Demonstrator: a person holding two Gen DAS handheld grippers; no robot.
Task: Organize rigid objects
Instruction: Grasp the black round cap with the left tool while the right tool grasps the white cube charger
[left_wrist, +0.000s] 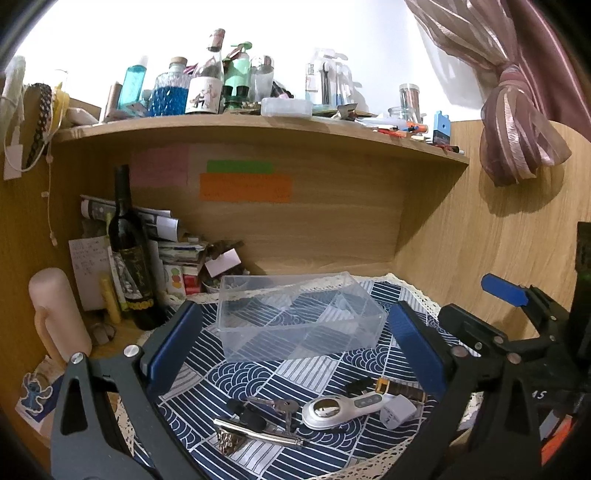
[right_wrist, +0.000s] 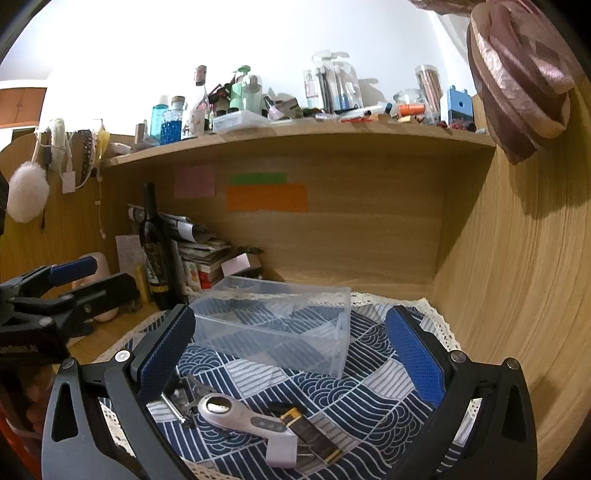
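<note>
A clear plastic divided box (left_wrist: 299, 317) (right_wrist: 273, 326) stands empty on a blue wave-patterned cloth (left_wrist: 258, 373). In front of it lie a bunch of keys (left_wrist: 273, 406), a metal clip (left_wrist: 255, 434), a silver-white round-headed device (left_wrist: 340, 408) (right_wrist: 236, 411), a white plug cube (left_wrist: 399, 411) (right_wrist: 282, 450) and a dark gold-ended tube (left_wrist: 395, 389) (right_wrist: 310, 434). My left gripper (left_wrist: 291, 354) is open and empty above the items. My right gripper (right_wrist: 291, 358) is open and empty, also above them. Each gripper shows at the edge of the other's view.
A dark wine bottle (left_wrist: 131, 254), stacked papers (left_wrist: 170, 243) and a pink cylinder (left_wrist: 59, 314) crowd the left. A wooden shelf (left_wrist: 258, 127) above holds several bottles and jars. A wooden wall (right_wrist: 517, 277) closes the right side.
</note>
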